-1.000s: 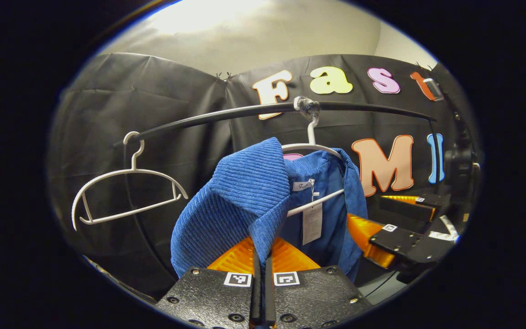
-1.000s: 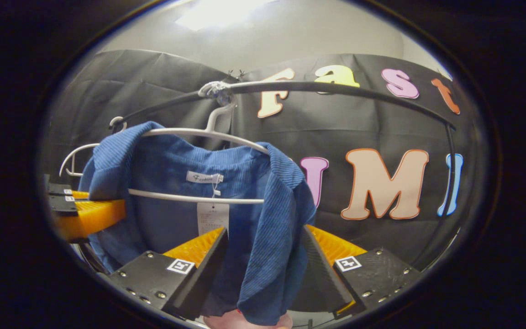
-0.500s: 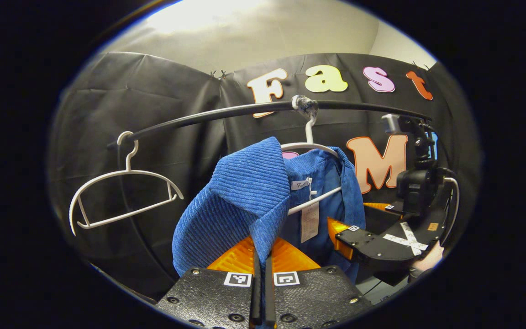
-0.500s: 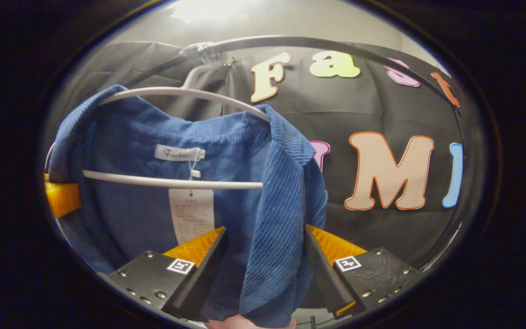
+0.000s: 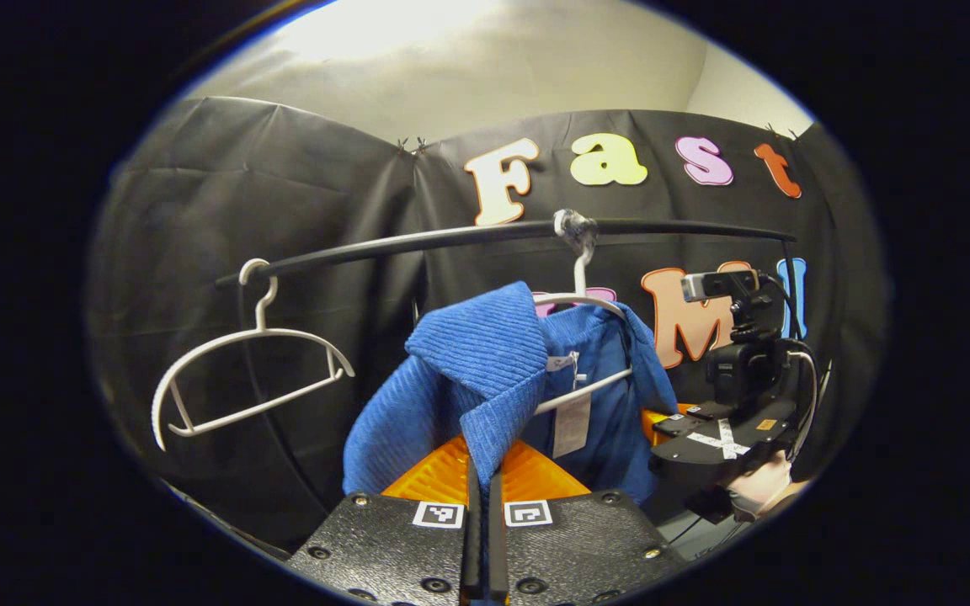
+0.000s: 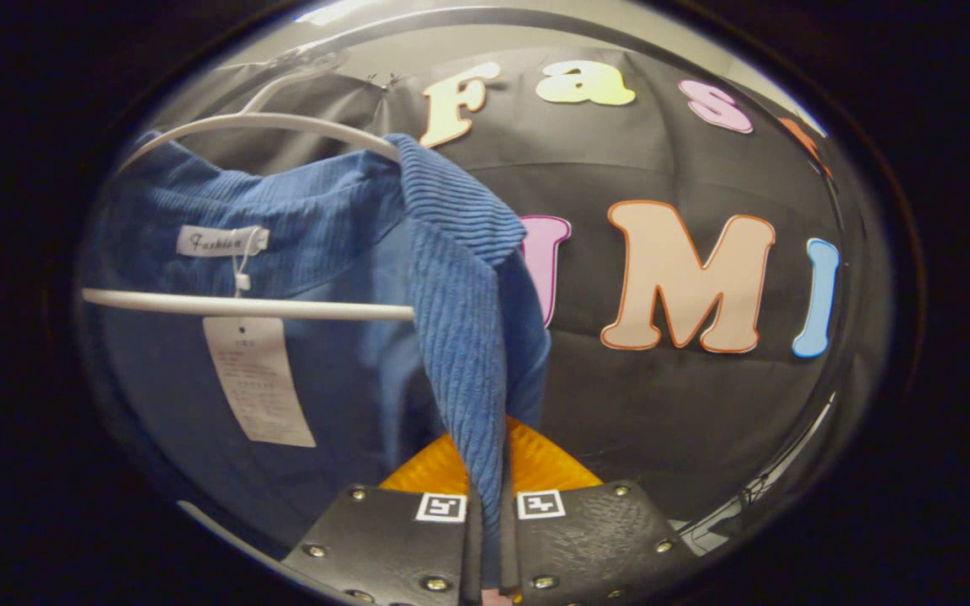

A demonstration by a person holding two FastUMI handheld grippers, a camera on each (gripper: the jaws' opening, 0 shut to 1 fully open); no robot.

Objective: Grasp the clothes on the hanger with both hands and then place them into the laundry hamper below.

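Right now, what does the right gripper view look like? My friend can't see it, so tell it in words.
The right gripper is shut on the front edge of a blue ribbed jacket. The jacket hangs on a white hanger, with a paper tag dangling inside by the collar. A black cloth wall stands behind.

neck label [image 6: 223, 241] on blue garment [image 6: 342, 278]: I see script, not reading it off | hang tag [image 6: 258, 380]: print too small for me | square coded markers [image 6: 441, 507] on gripper: no readable text
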